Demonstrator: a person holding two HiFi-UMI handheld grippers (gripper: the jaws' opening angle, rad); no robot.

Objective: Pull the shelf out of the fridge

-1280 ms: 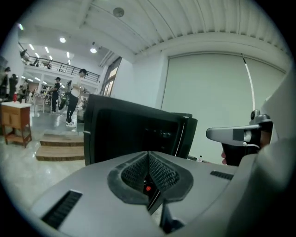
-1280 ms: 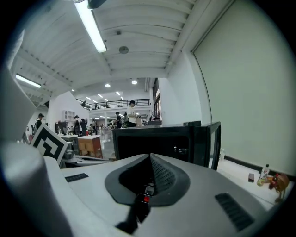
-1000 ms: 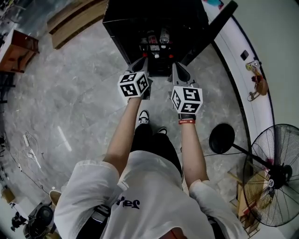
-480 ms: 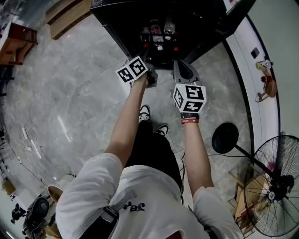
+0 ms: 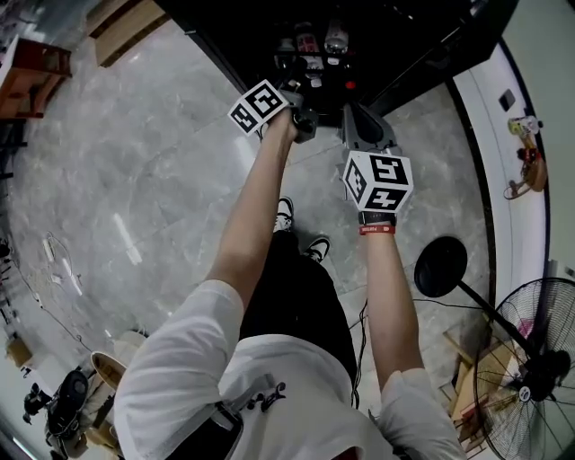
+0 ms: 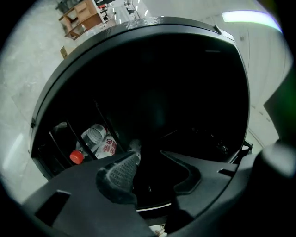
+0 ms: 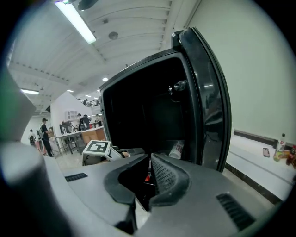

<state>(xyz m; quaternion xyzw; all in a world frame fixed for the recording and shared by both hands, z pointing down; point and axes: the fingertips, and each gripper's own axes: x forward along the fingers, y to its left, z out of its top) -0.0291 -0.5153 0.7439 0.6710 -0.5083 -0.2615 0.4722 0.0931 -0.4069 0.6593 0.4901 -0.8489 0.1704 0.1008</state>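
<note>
Black fridge (image 5: 229, 27) is stood open, with the door (image 7: 208, 92) swung off to the right. Left gripper (image 6: 148, 157) is placed at the mouth of the cavity, jaws opening, nothing seen between them. Wire shelf (image 6: 69, 139) with bottles (image 6: 95, 139) is found left of and slightly below those jaws; its front edge is taken to run crosswise to them. Right gripper (image 7: 151, 157) is held outside the opening, jaws together and empty, farther from the shelf. Left is judged the nearer one; a shift left and down is likely needed before any grab.
</note>
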